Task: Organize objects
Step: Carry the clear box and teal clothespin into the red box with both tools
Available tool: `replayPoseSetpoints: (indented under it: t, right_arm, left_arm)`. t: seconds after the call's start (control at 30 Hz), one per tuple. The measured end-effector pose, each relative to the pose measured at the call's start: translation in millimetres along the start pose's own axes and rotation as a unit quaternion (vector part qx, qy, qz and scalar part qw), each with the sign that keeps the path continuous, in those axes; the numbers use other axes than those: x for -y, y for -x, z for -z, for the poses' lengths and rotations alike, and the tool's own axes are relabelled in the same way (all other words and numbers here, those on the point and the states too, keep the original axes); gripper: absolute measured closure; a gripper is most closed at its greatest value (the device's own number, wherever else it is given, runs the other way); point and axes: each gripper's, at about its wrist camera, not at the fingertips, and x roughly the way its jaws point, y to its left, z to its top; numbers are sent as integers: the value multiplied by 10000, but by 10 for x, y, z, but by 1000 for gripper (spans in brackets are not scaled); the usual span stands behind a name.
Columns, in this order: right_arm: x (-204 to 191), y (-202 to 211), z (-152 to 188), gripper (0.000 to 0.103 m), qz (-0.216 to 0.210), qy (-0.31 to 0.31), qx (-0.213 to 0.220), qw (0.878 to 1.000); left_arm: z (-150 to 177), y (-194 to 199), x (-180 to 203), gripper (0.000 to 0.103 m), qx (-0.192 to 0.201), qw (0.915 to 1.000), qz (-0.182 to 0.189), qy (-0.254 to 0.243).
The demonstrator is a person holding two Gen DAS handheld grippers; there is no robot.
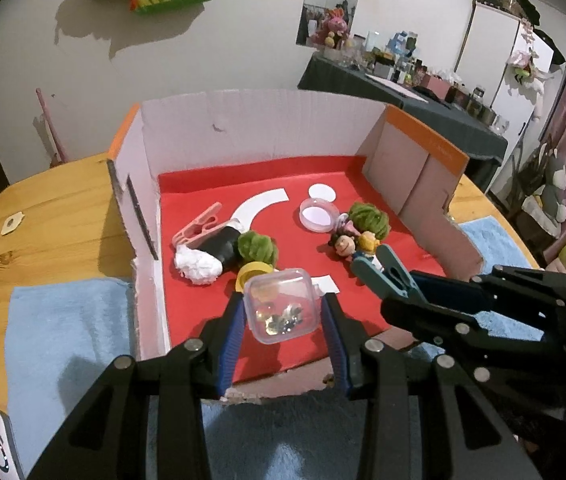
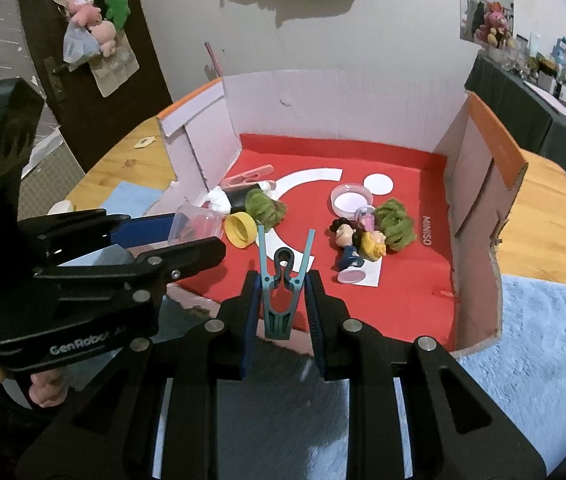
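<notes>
Your left tongs grip a small clear case over the red-floored box; your right tongs pinch a teal peg beside them.

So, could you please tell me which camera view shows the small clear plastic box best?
The left wrist view: the small clear plastic box sits centred between the left hand-held gripper pads, with shiny bits visible inside. The right wrist view shows it only side-on at the left, partly hidden by that gripper.

MINISO on box floor
</notes>
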Motion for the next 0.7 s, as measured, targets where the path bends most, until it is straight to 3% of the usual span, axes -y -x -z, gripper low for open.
replayPoseSetpoints:
  t: [0.7]
  right_arm:
    - [190, -444, -22, 82, 5, -120, -579, 9983]
  left_arm:
    - [-5, -367, -95, 63, -638, 9979, 147, 5]
